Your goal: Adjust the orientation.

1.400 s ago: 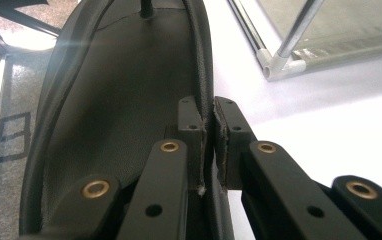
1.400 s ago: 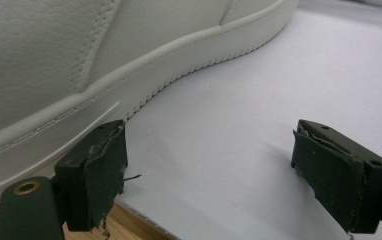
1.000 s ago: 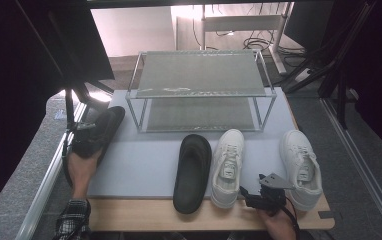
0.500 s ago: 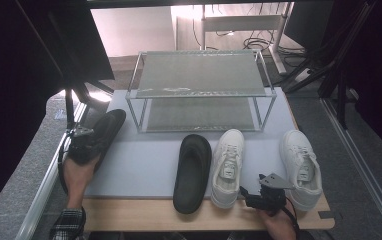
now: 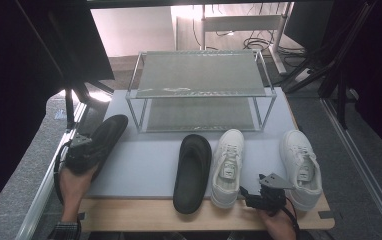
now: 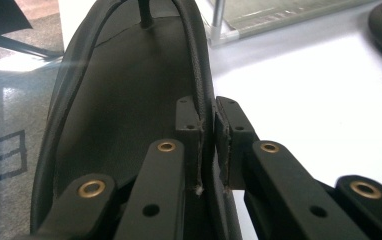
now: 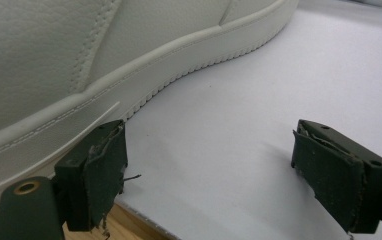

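Black slipper (image 5: 99,142) at the mat's nine o'clock edge, its rim pinched tight in my left gripper (image 6: 206,145); my right gripper (image 7: 226,175) waits wide open, empty, beside a white sneaker (image 7: 104,65). Carrying step, I judge; next, lifting toward the shoe rack (image 5: 199,90) at twelve o'clock.

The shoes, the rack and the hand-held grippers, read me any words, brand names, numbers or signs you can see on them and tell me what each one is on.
No readable text.
Black slipper clamped in the left hand-held gripper: plain.
Second black slipper: plain.
Two white sneakers: no brand legible; tongue detail too small.
Shoe rack: pale marks on the upper shelf, too blurred to read.
Right hand-held gripper: no markings.
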